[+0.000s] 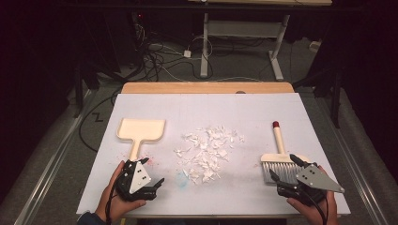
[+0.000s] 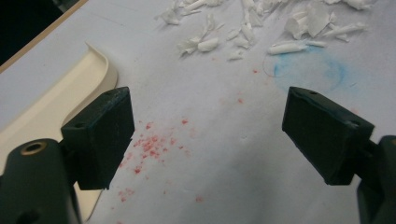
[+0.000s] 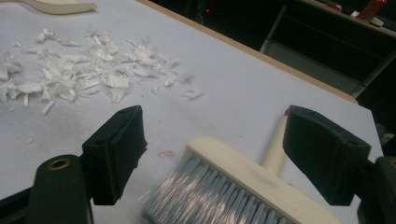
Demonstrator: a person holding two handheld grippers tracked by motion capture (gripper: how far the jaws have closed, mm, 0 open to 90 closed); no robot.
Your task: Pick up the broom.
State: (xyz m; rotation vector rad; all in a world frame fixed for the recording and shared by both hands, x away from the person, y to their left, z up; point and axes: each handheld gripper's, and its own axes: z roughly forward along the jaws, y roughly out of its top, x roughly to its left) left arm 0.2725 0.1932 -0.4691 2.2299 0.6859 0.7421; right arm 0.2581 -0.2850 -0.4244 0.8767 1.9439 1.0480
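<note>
- Brush (image 1: pixel 280 157): long axis runs away from me, red-tipped handle far, bristles near; my right gripper (image 1: pixel 283 168) fingers released around it.
- Dustpan (image 1: pixel 140 130): handle points toward me; left gripper (image 1: pixel 152 172) fingers released.

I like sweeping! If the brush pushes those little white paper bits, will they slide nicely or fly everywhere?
The paper scraps look thin and curled, so probably very light and apt to scatter. The brush has soft-looking bristles, so gentle strokes should likely herd them.

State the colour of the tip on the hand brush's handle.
Red: the cream hand brush has a red handle tip, clearest in the high view.
</note>
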